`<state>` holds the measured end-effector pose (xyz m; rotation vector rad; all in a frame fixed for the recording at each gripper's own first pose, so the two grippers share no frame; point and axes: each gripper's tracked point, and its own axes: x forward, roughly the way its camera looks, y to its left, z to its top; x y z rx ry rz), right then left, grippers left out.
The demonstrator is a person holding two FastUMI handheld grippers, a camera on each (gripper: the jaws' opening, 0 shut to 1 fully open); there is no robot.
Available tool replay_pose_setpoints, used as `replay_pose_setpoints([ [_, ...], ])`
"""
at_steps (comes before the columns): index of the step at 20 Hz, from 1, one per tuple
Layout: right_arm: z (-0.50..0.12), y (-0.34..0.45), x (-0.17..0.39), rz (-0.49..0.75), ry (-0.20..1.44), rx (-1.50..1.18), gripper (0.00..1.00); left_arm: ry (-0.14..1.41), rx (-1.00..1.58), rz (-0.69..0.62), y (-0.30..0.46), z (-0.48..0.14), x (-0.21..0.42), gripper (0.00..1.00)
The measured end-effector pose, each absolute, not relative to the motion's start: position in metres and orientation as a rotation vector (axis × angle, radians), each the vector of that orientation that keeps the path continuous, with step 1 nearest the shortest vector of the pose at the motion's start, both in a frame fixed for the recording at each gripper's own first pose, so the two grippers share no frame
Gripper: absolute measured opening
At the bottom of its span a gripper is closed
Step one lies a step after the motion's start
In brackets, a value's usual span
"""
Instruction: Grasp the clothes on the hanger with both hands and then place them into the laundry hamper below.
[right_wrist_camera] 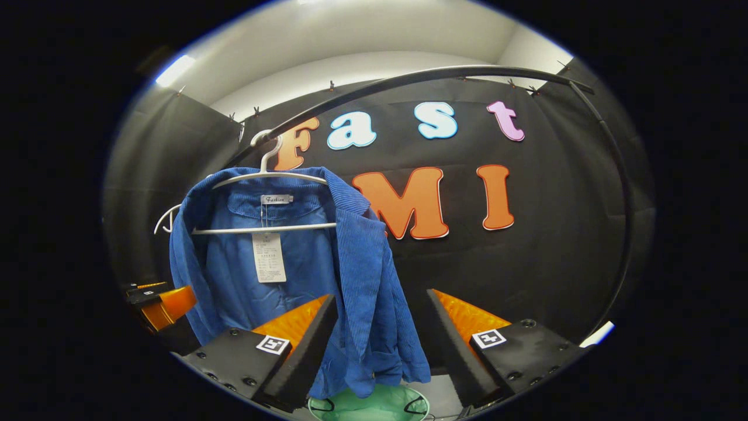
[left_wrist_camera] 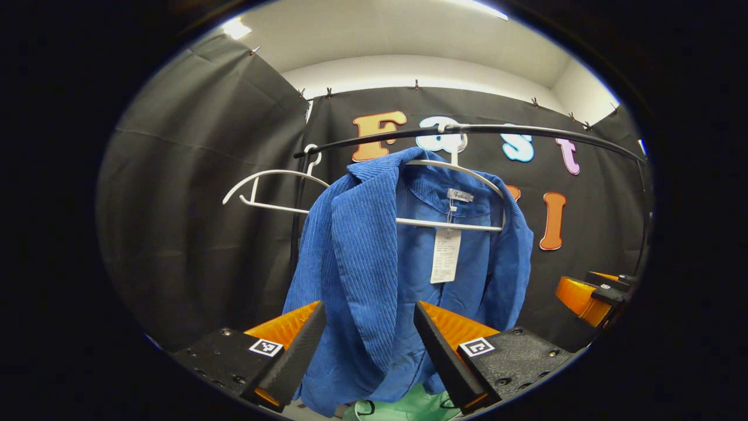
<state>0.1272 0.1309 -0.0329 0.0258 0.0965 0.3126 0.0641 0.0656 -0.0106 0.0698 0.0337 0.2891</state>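
Note:
A blue corduroy jacket hangs open on a white hanger from a black rail, a paper tag dangling inside its collar. My left gripper is open, its fingers standing either side of the jacket's front panel without pressing it. The same jacket hangs left of centre in the right gripper view. My right gripper is open around the jacket's lower right edge. A green hamper sits below the jacket; the hamper peeks out under the hem in the left gripper view.
An empty white hanger hangs on the rail left of the jacket. The rail curves overhead and down its right post. The other gripper shows at far right and at far left.

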Motion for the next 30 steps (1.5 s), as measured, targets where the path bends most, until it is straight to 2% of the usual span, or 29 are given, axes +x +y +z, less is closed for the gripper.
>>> replay_pose_setpoints([
  [1,-0.035,0.138,0.134,0.322,0.101,0.033,0.98,0.031,0.071,0.295,0.067,-0.009,0.068,0.95],
  [4,-0.044,0.157,0.154,0.351,0.132,0.048,0.98,0.033,0.062,0.303,0.07,-0.009,0.079,0.95],
  [5,-0.048,0.163,0.16,0.362,0.145,0.053,0.89,0.032,0.059,0.306,0.072,-0.008,0.083,0.95],
  [6,-0.052,0.169,0.166,0.37,0.155,0.059,0.98,0.027,0.061,0.312,0.074,-0.006,0.086,0.91],
  [7,-0.054,0.172,0.173,0.373,0.166,0.066,0.89,0.02,0.07,0.318,0.075,-0.004,0.088,0.94],
  [9,-0.061,0.179,0.187,0.377,0.182,0.076,0.89,0.01,0.086,0.328,0.079,0.0,0.095,0.9],
  [10,-0.065,0.183,0.194,0.385,0.195,0.081,0.9,0.007,0.088,0.329,0.08,0.0,0.097,0.94],
  [11,-0.067,0.186,0.202,0.392,0.203,0.082,0.78,0.005,0.086,0.33,0.081,0.001,0.1,0.94],
  [12,-0.068,0.191,0.208,0.407,0.204,0.09,0.77,0.005,0.082,0.329,0.082,0.001,0.102,0.9],
  [13,-0.069,0.196,0.213,0.423,0.209,0.094,0.76,0.009,0.082,0.328,0.082,0.0,0.104,0.93],
  [16,-0.077,0.203,0.226,0.451,0.25,0.13,0.49,0.023,0.097,0.317,0.084,-0.003,0.112,0.84],
  [17,-0.079,0.202,0.23,0.447,0.256,0.138,0.41,0.023,0.107,0.312,0.084,-0.004,0.113,0.78],
  [19,-0.079,0.197,0.236,0.432,0.278,0.158,0.11,0.022,0.118,0.317,0.087,-0.002,0.115,0.63],
  [20,-0.081,0.199,0.236,0.452,0.3,0.179,0.1,0.021,0.112,0.314,0.086,-0.001,0.115,0.46],
  [21,-0.08,0.201,0.236,0.475,0.317,0.202,0.1,0.024,0.104,0.296,0.083,0.0,0.116,0.45],
  [24,-0.07,0.204,0.238,0.539,0.311,0.304,0.1,0.025,0.114,0.292,0.088,0.005,0.115,0.1],
  [25,-0.062,0.208,0.233,0.587,0.315,0.37,0.07,0.024,0.111,0.29,0.087,0.007,0.112,0.05],
  [26,-0.057,0.209,0.232,0.616,0.318,0.418,0.07,0.024,0.101,0.293,0.087,0.01,0.108,0.07],
  [30,-0.043,0.202,0.237,0.674,0.369,0.557,0.07,0.044,0.064,0.287,0.094,0.026,0.101,0.01],
])
